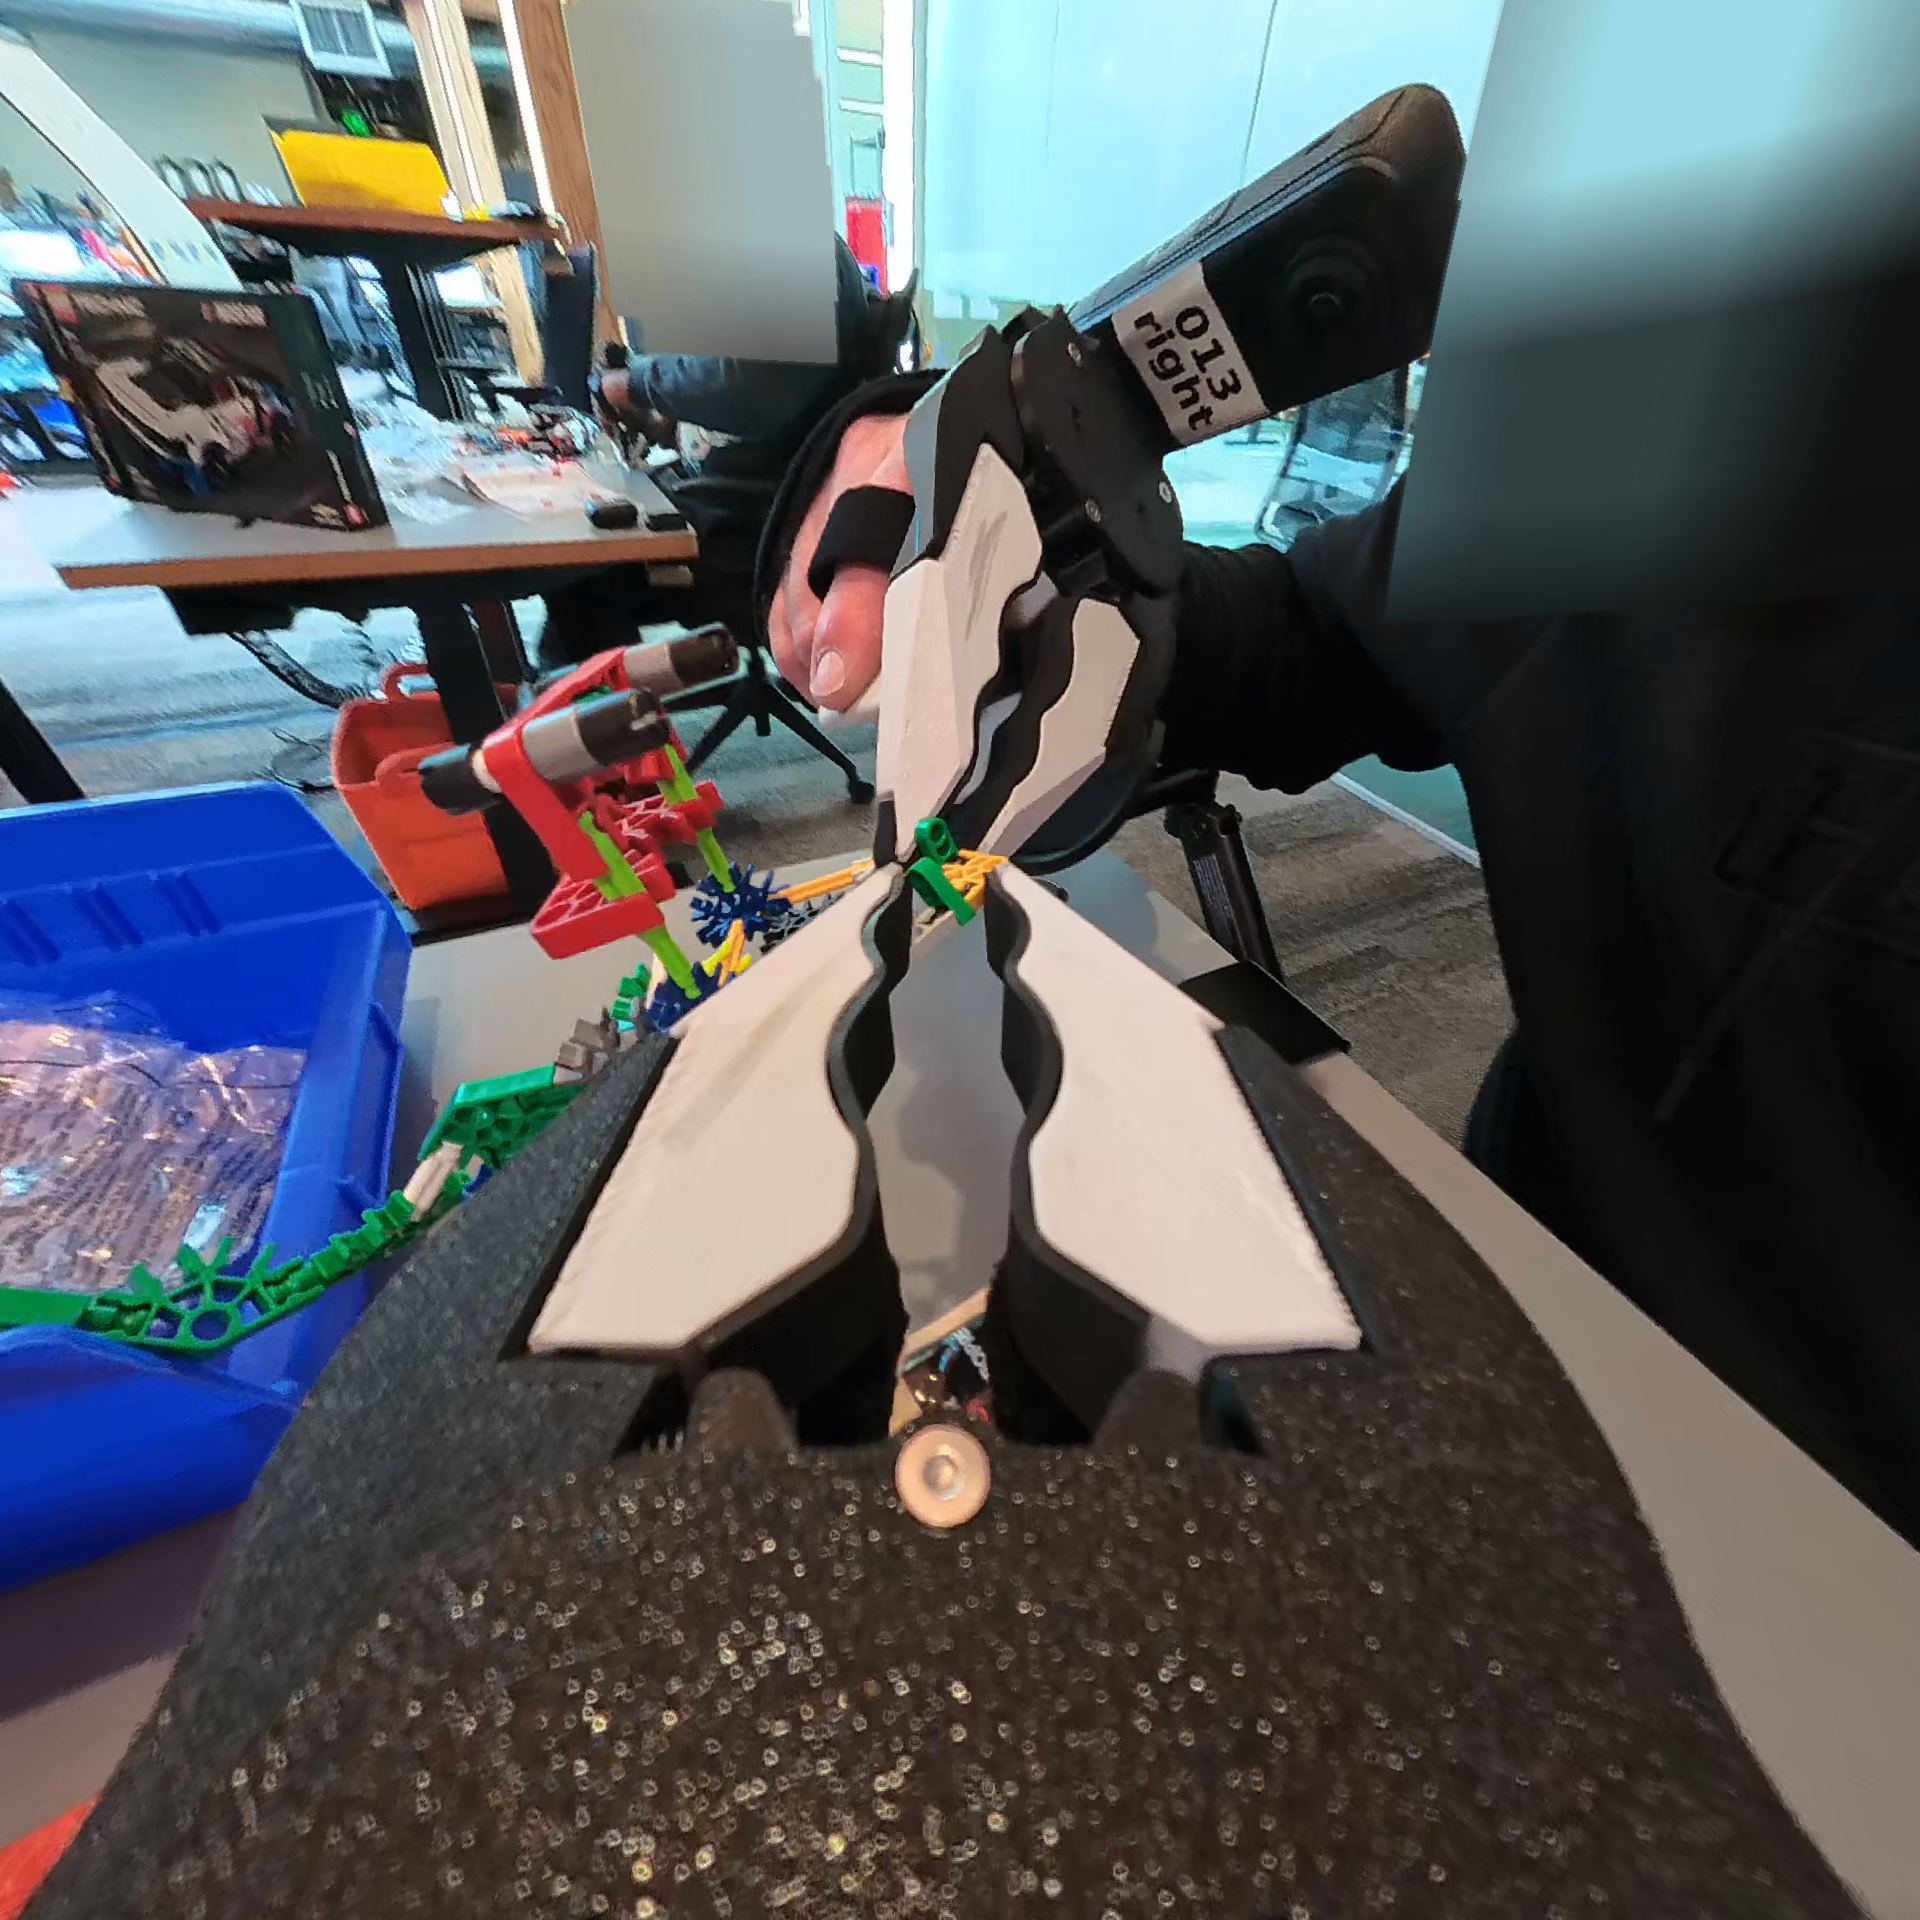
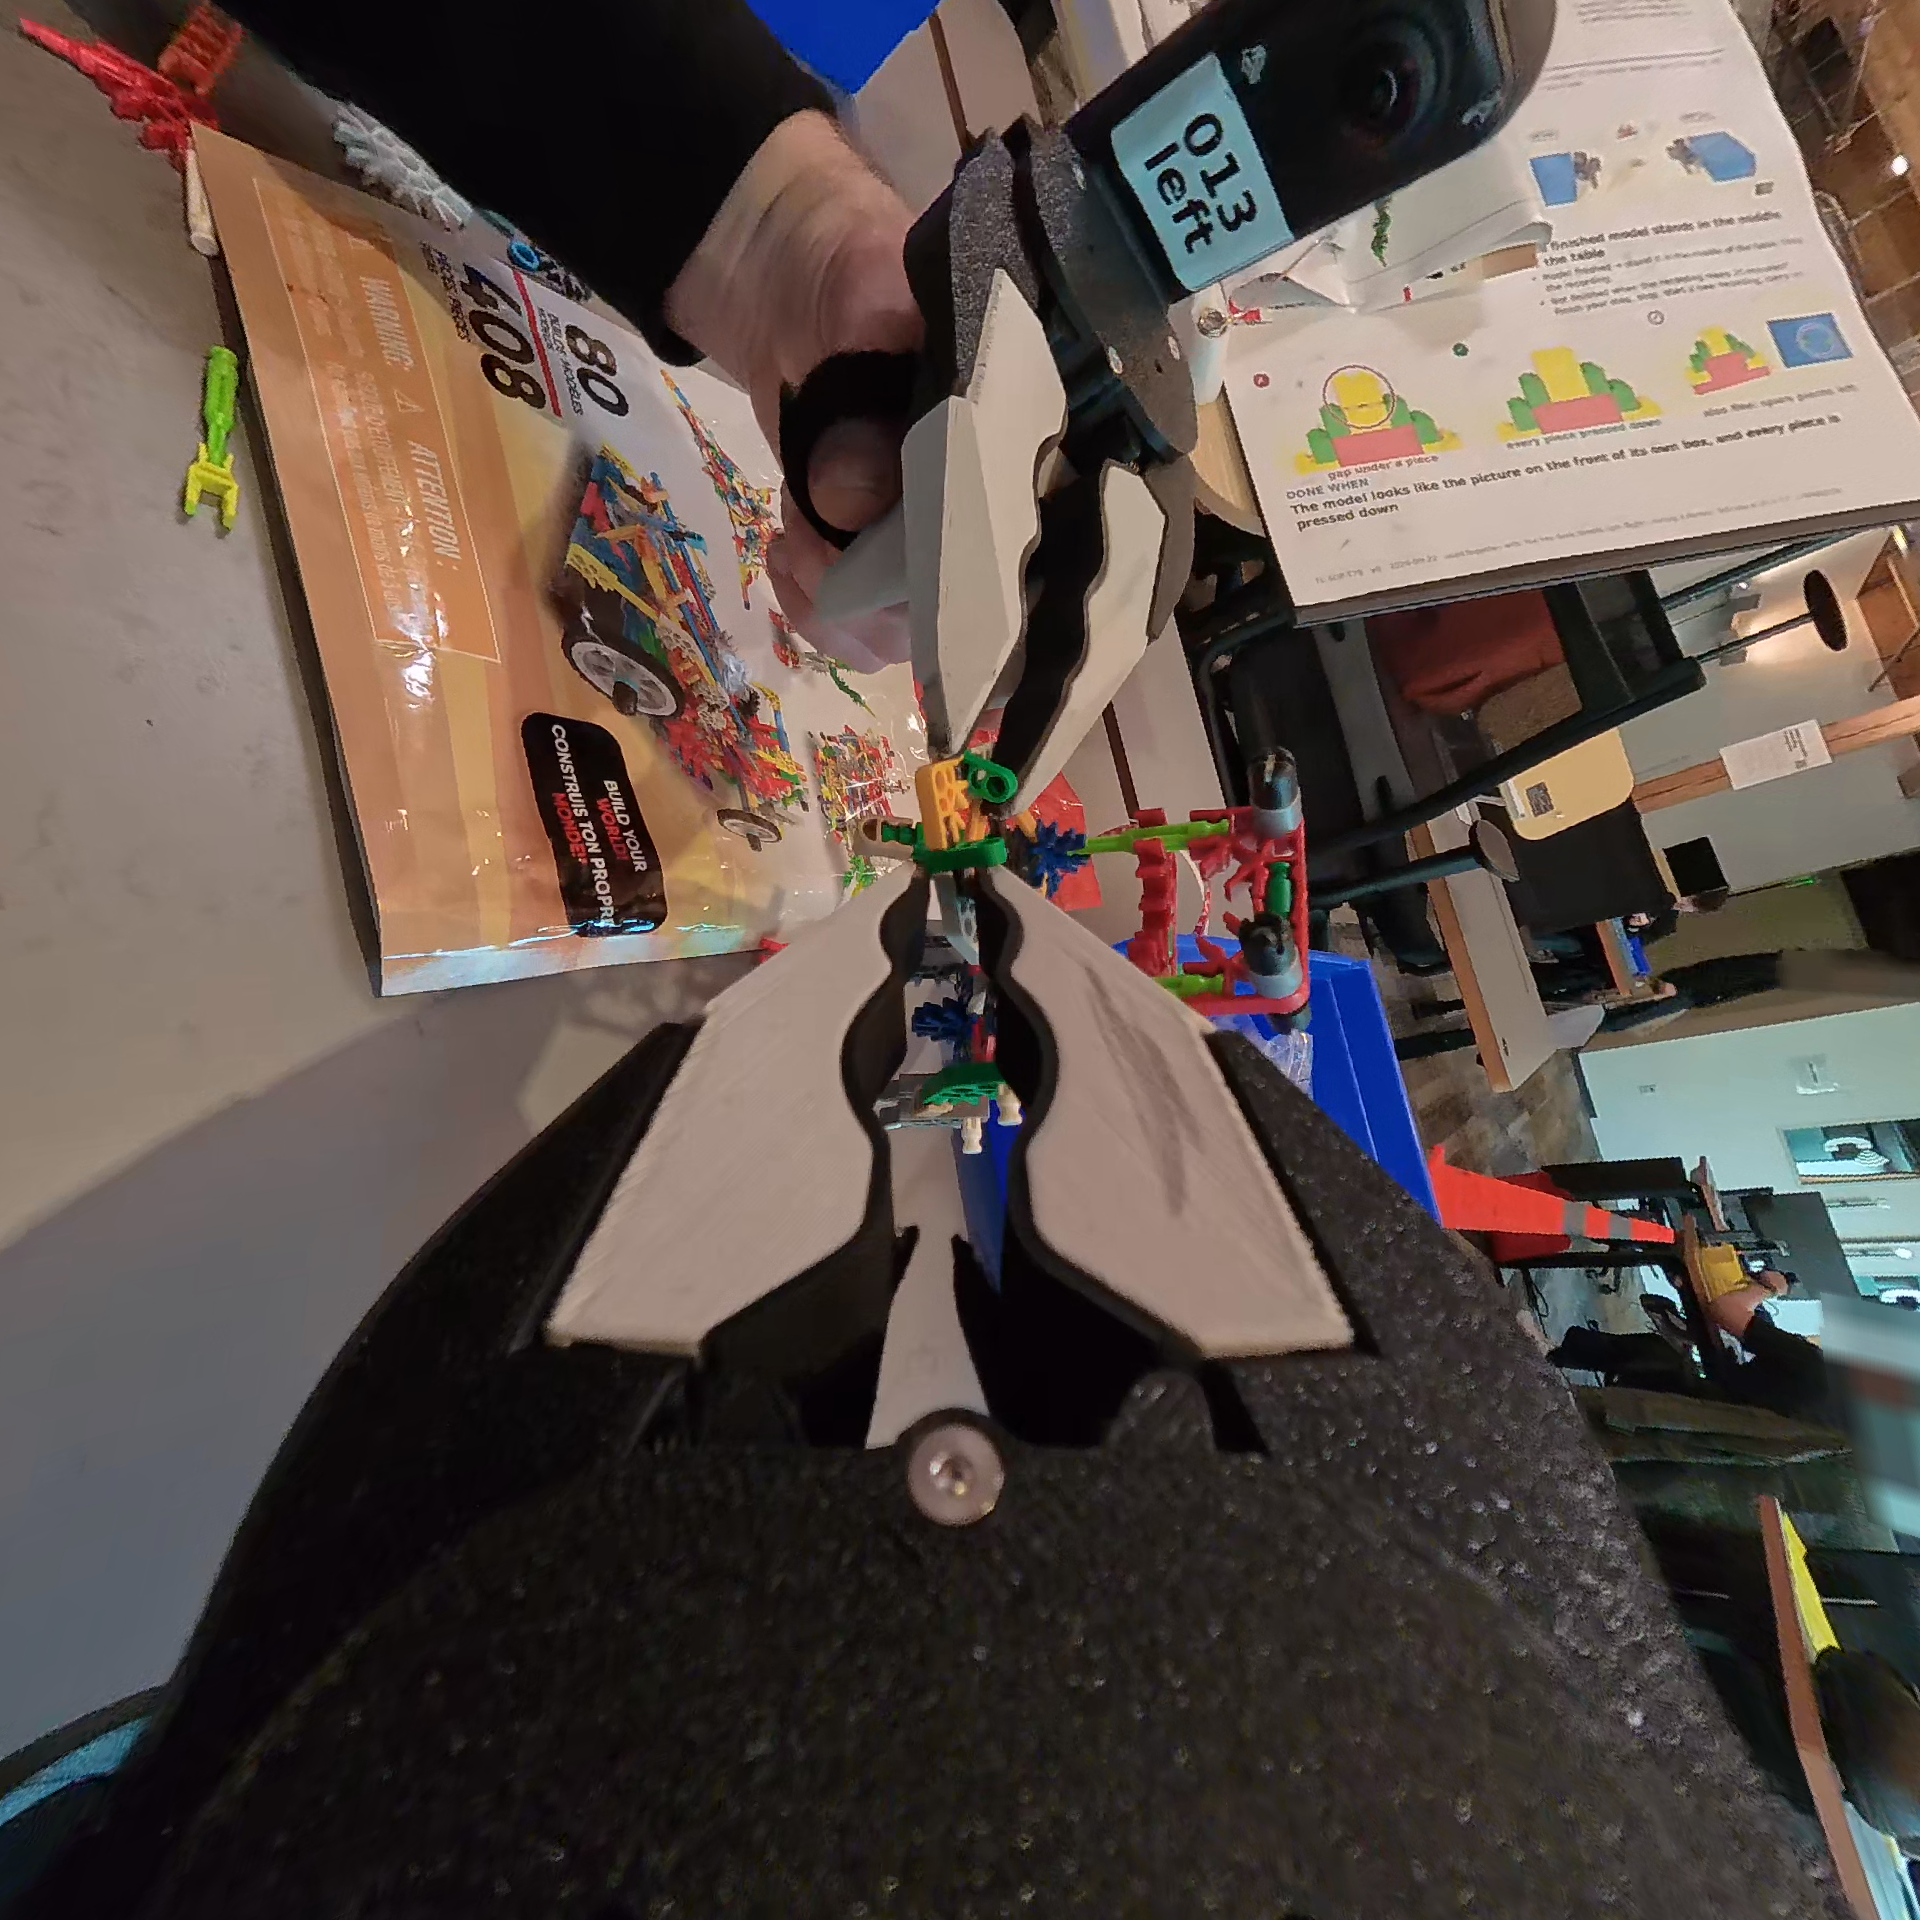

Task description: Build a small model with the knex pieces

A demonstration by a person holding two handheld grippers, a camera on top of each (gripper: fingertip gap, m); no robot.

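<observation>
A small yellow-and-green connector cluster (image 1: 940,878) sticks out of a rod-and-connector toy model (image 1: 603,821) that has a red frame, grey-black cylinders and blue snowflake connectors. My left gripper (image 1: 943,883) is shut on this cluster from below. My right gripper (image 1: 935,836) comes down from above and meets it tip to tip. In the right wrist view my right gripper (image 2: 951,878) pinches the cluster's green piece (image 2: 961,854). The left gripper (image 2: 977,764) there grips the yellow connector (image 2: 943,800) with its green clip. The model (image 2: 1226,894) hangs off to the right, held above the table.
A blue bin (image 1: 208,935) with plastic bags stands left, a green lattice strip (image 1: 208,1309) over its edge. A printed parts bag (image 2: 468,623), a loose lime rod (image 2: 213,436) and red pieces (image 2: 135,73) lie on the grey table. An instruction sheet (image 2: 1558,364) stands behind. The tips of both grippers are at nearly the same place. From either gripper's tips it is about 20 cm to the loose lime rod (image 2: 213,436).
</observation>
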